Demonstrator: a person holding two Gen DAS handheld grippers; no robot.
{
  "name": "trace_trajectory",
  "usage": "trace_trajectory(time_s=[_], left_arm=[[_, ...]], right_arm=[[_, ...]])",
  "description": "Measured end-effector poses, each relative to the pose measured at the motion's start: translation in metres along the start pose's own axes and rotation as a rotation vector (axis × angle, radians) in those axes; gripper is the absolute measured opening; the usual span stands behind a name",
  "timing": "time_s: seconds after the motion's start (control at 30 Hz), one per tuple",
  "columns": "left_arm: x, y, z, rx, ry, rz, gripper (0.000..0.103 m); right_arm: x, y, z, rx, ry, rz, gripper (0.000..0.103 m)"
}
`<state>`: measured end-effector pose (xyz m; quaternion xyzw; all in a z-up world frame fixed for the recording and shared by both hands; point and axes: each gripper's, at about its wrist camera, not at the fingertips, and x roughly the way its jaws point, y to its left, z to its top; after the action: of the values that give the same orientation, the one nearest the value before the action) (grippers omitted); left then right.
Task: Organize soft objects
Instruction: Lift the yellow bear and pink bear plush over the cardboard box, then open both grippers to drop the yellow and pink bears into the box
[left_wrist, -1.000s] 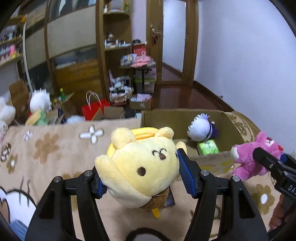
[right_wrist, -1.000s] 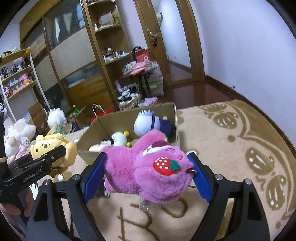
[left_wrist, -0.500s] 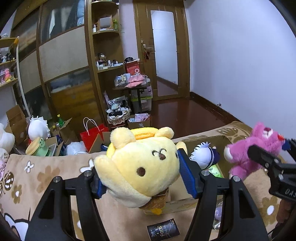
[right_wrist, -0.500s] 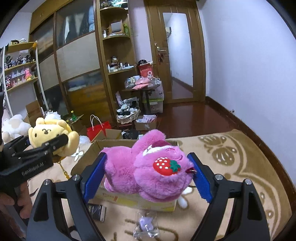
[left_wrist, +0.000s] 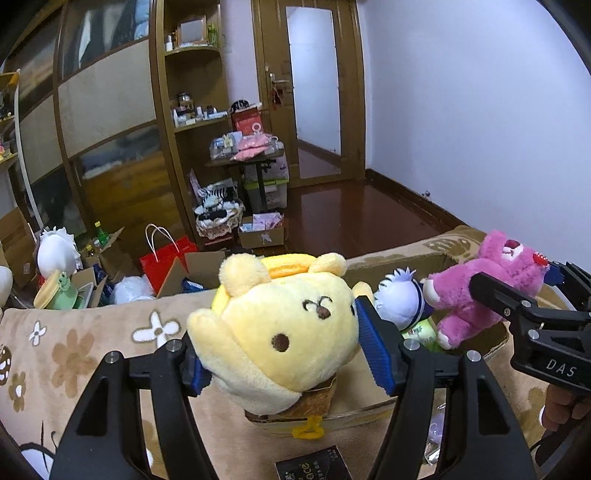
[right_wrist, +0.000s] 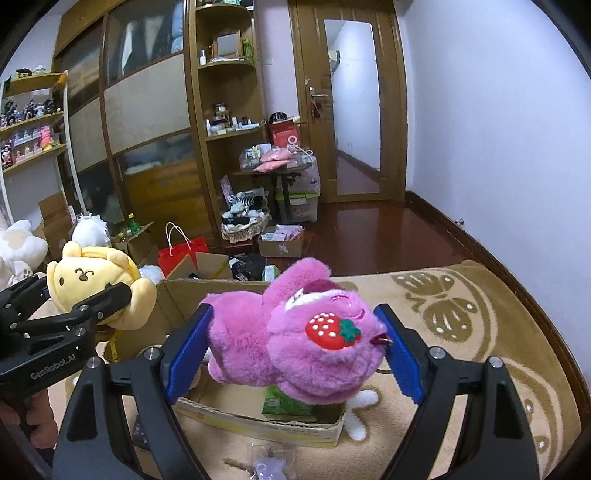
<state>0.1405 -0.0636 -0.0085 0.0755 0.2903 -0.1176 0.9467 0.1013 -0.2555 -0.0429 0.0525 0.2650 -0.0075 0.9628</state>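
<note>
The left hand-held gripper (left_wrist: 286, 349) was clamped on a yellow plush dog (left_wrist: 280, 328); the right hand-held gripper (right_wrist: 293, 356) squeezed a pink plush bear (right_wrist: 295, 354), both raised above the cardboard box (right_wrist: 258, 424) on the rug (right_wrist: 461, 314).

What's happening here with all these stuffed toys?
Someone is tidying plush toys using two clamps. The left hand-held gripper squeezes a yellow dog plush; the right hand-held gripper squeezes a pink strawberry bear plush. Both hang above an open cardboard box that holds a white-haired doll.
</note>
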Motion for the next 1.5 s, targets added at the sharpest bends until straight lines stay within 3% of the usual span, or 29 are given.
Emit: trace_trajectory(time_s=[0.67, 0.9, 1.03, 1.13, 1.2, 1.5], left_arm=[[0.033, 0.008, -0.018, -0.03, 0.123, -0.014, 0.075], [0.035, 0.011, -0.018, -0.038, 0.133, -0.008, 0.082], [0.035, 0.012, -0.018, -0.036, 0.127, 0.001, 0.092], [0.033, 0.013, -0.019, -0.031, 0.125, 0.003, 0.094], [0.033, 0.012, -0.021, -0.026, 0.126, 0.012, 0.095], [0.012, 0.015, -0.023, -0.021, 0.118, 0.041, 0.099]], right_arm=[[0.028, 0.002, -0.012, -0.012, 0.052, 0.005, 0.092], [0.03, 0.001, -0.015, -0.009, 0.052, 0.027, 0.093], [0.03, -0.001, -0.016, -0.005, 0.047, 0.038, 0.094], [0.028, -0.002, -0.015, 0.001, 0.043, 0.047, 0.095], [0.027, -0.003, -0.014, 0.007, 0.038, 0.049, 0.102], [0.011, -0.009, -0.011, 0.046, 0.028, 0.054, 0.103]])
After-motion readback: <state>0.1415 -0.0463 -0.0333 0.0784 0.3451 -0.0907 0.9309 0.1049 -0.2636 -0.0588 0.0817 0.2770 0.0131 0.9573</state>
